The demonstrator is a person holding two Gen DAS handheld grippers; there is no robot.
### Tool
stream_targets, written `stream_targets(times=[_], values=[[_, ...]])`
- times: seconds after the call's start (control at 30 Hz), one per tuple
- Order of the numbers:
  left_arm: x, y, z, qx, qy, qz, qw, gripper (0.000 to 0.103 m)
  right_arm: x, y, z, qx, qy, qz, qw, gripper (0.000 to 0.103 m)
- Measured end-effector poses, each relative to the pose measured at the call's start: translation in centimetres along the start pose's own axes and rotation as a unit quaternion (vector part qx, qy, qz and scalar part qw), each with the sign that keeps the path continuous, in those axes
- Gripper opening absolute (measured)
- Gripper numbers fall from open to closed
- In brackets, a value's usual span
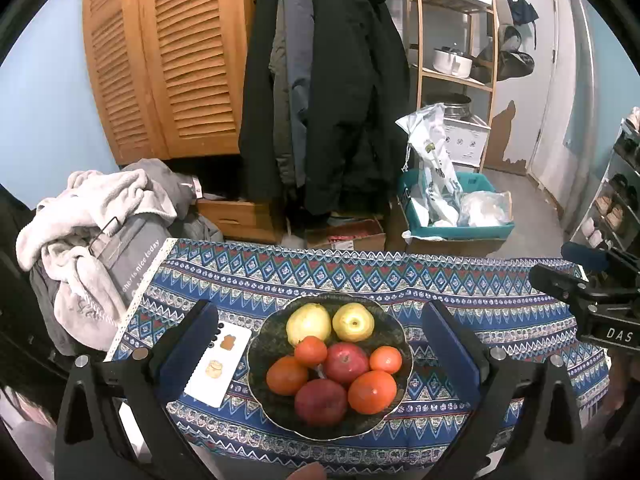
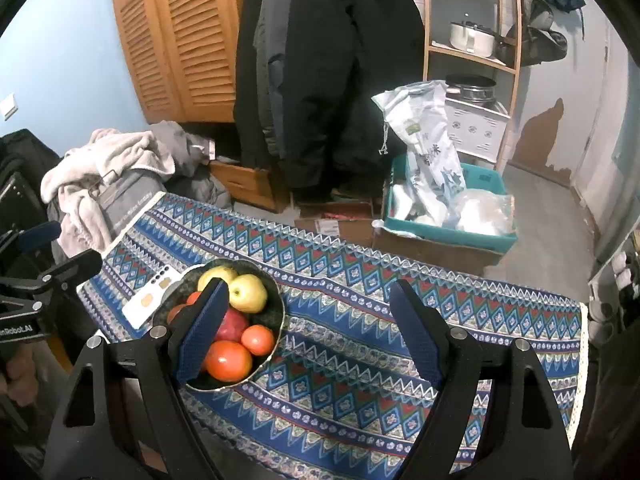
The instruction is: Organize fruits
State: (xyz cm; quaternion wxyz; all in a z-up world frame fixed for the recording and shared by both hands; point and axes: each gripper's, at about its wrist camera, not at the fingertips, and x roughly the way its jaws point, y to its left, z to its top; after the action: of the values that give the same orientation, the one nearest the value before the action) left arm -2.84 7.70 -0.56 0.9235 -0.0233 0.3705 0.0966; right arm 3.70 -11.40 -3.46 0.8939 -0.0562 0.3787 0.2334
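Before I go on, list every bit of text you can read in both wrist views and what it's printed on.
"DAS": white letters on the right gripper, seen at the edge of the left wrist view.
"nRobot.AI": cut off at the frame edge, on the left gripper in the right wrist view.
"...is nice today": partly readable, on the grey cloth beside the table.
Print on the white bag and the box label: too small to read.

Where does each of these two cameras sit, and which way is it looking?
Left wrist: on the left claw, looking down at the fruit bowl between its open fingers; the right claw shows at the edge.
Right wrist: on the right claw, open over the tablecloth; the left claw shows.
Shared: bowl, tablecloth, coats.
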Motion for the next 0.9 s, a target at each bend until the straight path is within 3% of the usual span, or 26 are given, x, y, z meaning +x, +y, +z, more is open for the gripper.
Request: stream_targets(times=[0.9], values=[[0.01,-0.1,0.25,-0.003,0.006,-0.005,1.0,0.103,-0.11,-0.1,-0.08,-0.001,-0.001,-0.002,1.0,0.082]])
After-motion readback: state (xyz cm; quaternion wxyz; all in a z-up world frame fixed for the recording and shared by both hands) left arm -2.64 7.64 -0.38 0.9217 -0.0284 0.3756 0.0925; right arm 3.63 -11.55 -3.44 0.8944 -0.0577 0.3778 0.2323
